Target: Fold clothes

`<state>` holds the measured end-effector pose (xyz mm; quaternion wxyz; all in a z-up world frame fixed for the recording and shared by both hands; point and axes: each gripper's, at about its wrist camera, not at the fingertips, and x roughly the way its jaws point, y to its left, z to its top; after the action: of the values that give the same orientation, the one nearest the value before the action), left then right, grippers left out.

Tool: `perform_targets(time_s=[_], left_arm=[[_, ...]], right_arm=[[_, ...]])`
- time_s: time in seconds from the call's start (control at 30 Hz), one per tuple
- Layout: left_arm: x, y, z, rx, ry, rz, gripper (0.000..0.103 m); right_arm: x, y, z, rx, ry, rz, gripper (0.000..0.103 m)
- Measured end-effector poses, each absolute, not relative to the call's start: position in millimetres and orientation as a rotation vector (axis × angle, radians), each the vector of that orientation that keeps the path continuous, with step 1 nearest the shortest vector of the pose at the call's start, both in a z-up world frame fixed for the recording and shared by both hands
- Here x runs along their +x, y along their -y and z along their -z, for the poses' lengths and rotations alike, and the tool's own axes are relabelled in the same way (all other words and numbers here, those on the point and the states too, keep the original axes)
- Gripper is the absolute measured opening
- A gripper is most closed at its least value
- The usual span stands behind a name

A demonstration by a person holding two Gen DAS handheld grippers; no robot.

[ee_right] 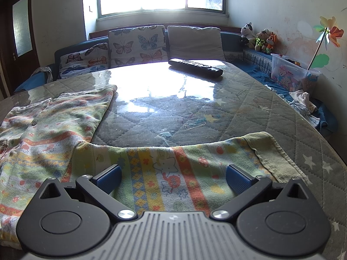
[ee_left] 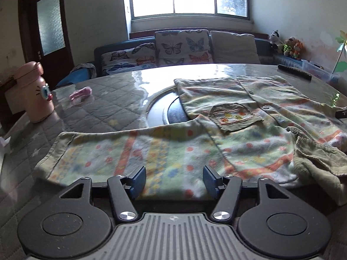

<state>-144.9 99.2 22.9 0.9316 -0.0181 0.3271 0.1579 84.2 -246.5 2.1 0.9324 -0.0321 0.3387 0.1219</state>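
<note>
— On the table (ee_left: 112, 99), what lies there?

— A child's shirt (ee_left: 249, 117), soft fleecy cloth printed in bands of orange, yellow and green with small flowers and animals. It is spread flat, front up, with a button placket and a patch pocket (ee_left: 234, 117) of ribbed, olive corduroy. The collar (ee_left: 318, 158) is the same corduroy, rumpled at the near right in the left wrist view. One sleeve (ee_left: 121, 153) stretches left; the other sleeve (ee_right: 177, 166) stretches right, ending in a ribbed olive cuff (ee_right: 273, 158).

— And the table itself?

— Round, covered in grey quilted fabric with stars under a glossy clear sheet that catches the window glare. A dark circular inset (ee_left: 167, 108) sits at its middle.

— The left gripper (ee_left: 174, 181)?

— Jaws partly apart, blue ridged pads either side of the left sleeve's cloth, not pinching it.

— The right gripper (ee_right: 173, 178)?

— Spread wider, pads clear, over the right sleeve, holding nothing.

— Anything else?

— A pink bottle (ee_left: 35, 93) stands far left; a black remote (ee_right: 195, 67) lies at the far edge.
</note>
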Motion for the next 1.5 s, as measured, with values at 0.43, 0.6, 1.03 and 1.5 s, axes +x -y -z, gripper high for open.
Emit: perform_targets(time_s=[0.43,0.6,1.03,1.5], left_arm=[[-159.3,-110.2,-30.7,-0.036,-0.655,-0.386,0.087],[-152.6,-97.1,-42.0,-0.024,-0.617,-0.337,0.1],[-111.4,-54.3,-65.5,0.023,-0.55,-0.196,0.103],[-53.0,3.8,-59.3,0.07,-0.578,-0.041,0.103]], right_arm=[[67.1,251.7,-11.2,-0.09,-0.686,-0.273,0.103],[51.7,263.9,-9.0,-0.156,-0.678,-0.253,0.103],[56.1,332.6,-13.8,-0.017,-0.685,-0.097,0.097],[69.0,347.5,-11.5,0.012,-0.681,-0.012,0.045]])
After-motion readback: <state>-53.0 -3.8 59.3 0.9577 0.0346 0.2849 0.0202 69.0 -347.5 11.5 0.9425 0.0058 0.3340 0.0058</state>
